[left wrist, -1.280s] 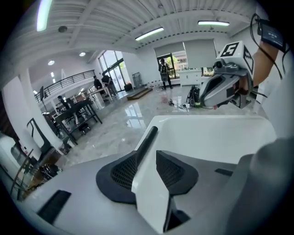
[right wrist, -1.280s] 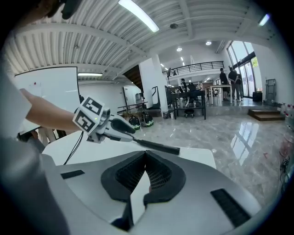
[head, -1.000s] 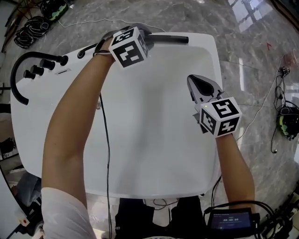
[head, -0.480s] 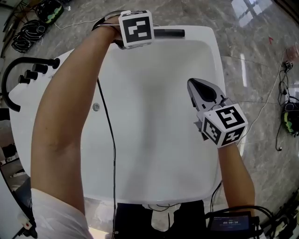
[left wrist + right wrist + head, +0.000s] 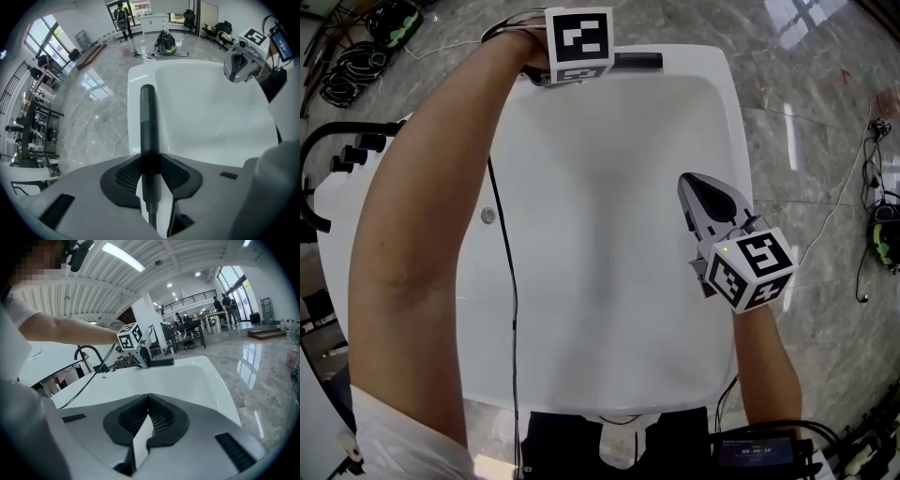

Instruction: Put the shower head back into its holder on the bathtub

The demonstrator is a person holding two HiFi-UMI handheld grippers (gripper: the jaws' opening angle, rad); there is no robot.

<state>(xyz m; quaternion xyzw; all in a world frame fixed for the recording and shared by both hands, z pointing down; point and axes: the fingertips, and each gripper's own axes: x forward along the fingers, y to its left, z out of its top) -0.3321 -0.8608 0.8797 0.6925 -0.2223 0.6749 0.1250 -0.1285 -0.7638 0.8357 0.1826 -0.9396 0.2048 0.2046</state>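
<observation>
Left gripper (image 5: 151,160) jaws just opening, matte black cylindrical shower head (image 5: 147,117) between; right gripper (image 5: 148,397) pinched together; glossy white bathtub (image 5: 600,234).

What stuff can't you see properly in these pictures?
- Grip: left gripper view. The left gripper has just been opening its jaws around the shower head. No gap shows, so whether they press is unclear.
- Holder: head view, covered by that gripper and the hand.
- Faucet: cut by head view's left edge.
- Far-off person: left gripper view, too small.
</observation>
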